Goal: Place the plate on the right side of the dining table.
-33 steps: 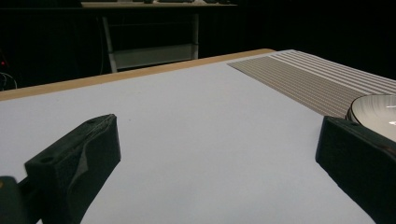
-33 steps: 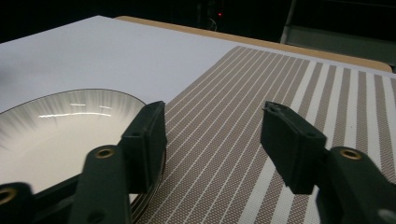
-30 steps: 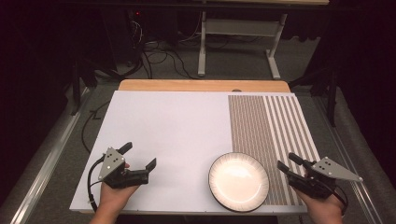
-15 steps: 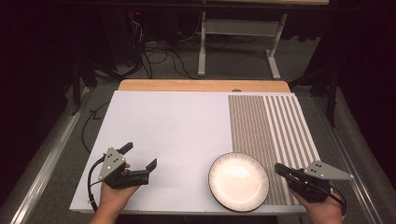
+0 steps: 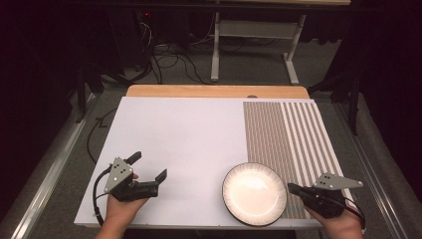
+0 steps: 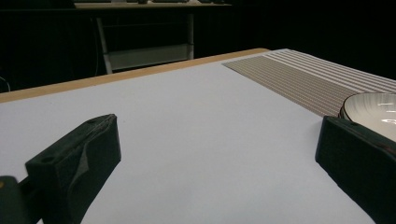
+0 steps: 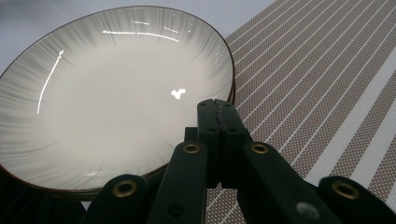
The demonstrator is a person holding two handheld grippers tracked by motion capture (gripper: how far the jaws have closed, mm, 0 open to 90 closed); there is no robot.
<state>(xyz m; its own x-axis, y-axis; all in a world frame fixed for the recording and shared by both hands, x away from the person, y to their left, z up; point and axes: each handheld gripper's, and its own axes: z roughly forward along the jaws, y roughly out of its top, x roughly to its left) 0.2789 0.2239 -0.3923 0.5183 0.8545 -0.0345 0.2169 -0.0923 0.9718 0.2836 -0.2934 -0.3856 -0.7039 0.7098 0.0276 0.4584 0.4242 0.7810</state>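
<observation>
A round white plate (image 5: 254, 193) with a dark rim sits near the table's front edge, partly on the white sheet and partly on the striped mat. My right gripper (image 5: 291, 188) lies just right of it, shut, its tips at the plate's right rim. In the right gripper view the two jaws (image 7: 217, 106) are pressed together with nothing between them, standing in front of the plate (image 7: 116, 102). My left gripper (image 5: 148, 167) rests at the front left of the table, open and empty. Its own view shows the jaws (image 6: 210, 163) wide apart and the plate (image 6: 373, 105) off to the right.
A brown and white striped mat (image 5: 286, 139) covers the right part of the table, beside a bare white sheet (image 5: 179, 134). A wooden strip (image 5: 214, 91) runs along the far edge. Beyond it are a dark floor, cables and a table frame (image 5: 254, 30).
The right gripper's jaws stood apart a second ago and are now together, with nothing caught between them. It has edged slightly toward the plate. The left gripper has stayed still.
</observation>
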